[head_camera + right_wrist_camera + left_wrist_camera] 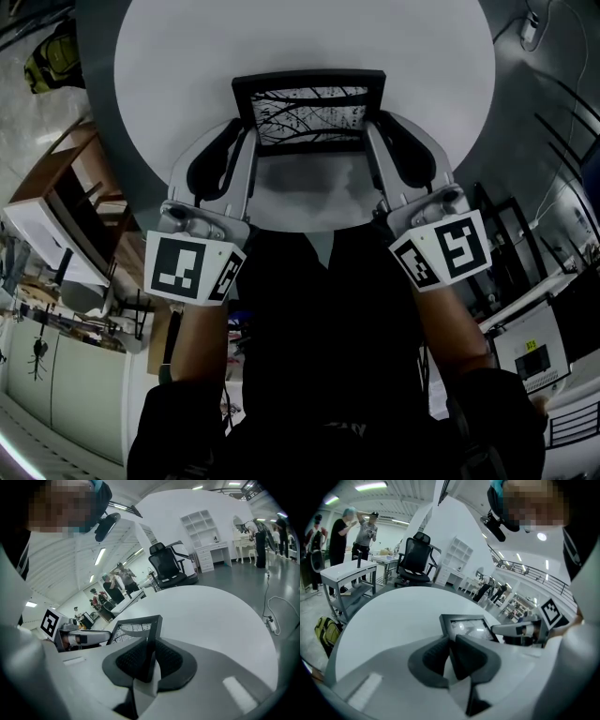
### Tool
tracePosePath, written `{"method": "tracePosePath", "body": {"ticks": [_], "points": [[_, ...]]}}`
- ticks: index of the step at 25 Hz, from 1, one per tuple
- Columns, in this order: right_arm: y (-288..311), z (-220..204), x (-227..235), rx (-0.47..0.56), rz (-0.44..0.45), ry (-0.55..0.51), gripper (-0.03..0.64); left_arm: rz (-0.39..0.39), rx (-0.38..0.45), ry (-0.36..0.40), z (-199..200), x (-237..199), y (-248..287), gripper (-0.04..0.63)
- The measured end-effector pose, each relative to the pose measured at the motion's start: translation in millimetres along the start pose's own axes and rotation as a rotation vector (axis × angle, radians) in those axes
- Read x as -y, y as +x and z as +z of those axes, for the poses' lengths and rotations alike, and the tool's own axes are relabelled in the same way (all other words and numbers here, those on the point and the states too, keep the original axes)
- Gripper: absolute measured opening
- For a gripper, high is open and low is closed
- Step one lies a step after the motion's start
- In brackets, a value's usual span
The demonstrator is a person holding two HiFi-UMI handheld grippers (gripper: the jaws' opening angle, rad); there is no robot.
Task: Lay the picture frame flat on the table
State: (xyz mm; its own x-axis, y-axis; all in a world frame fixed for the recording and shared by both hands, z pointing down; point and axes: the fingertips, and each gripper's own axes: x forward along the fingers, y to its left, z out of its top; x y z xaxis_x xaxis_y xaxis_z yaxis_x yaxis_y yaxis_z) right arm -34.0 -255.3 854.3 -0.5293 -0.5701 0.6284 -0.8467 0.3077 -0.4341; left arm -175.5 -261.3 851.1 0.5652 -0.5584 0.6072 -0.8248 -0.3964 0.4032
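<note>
L gripper & R gripper fwd, forearms parallel; jaws clamped on frame sides.

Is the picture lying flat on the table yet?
Not yet. Done: the left gripper and right gripper each pinch a side edge of the picture frame. In hand: the frame looks tilted up over the round table, not flat. Left: lower it flat and let go.

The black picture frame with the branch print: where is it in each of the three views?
Head view: black picture frame, upper centre.
Left gripper view: frame right of centre, at the jaws.
Right gripper view: frame left of centre, at the jaws.
Shared landmark: round white table.
</note>
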Motion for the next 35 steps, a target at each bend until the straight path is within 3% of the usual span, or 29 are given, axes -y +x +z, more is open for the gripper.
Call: {"method": "tracePosePath", "body": {"ticks": [20,28,35], "points": [[7.9,-6.3,2.2,-0.09,-0.058,-0.035,0.047,0.048,-0.116,0.052,-11.2,-1.3,5.3,0.044],[0.7,-6.4,0.8,-0.105,-0.064,-0.084,0.057,0.035,-0.115,0.084,-10.7,3.9,-0.5,0.046],[-17.0,16.7,-14.1,-0.044,-0.063,-0.146,0.054,0.063,-0.051,0.123,12.1,5.1,-28.0,0.063]]}}
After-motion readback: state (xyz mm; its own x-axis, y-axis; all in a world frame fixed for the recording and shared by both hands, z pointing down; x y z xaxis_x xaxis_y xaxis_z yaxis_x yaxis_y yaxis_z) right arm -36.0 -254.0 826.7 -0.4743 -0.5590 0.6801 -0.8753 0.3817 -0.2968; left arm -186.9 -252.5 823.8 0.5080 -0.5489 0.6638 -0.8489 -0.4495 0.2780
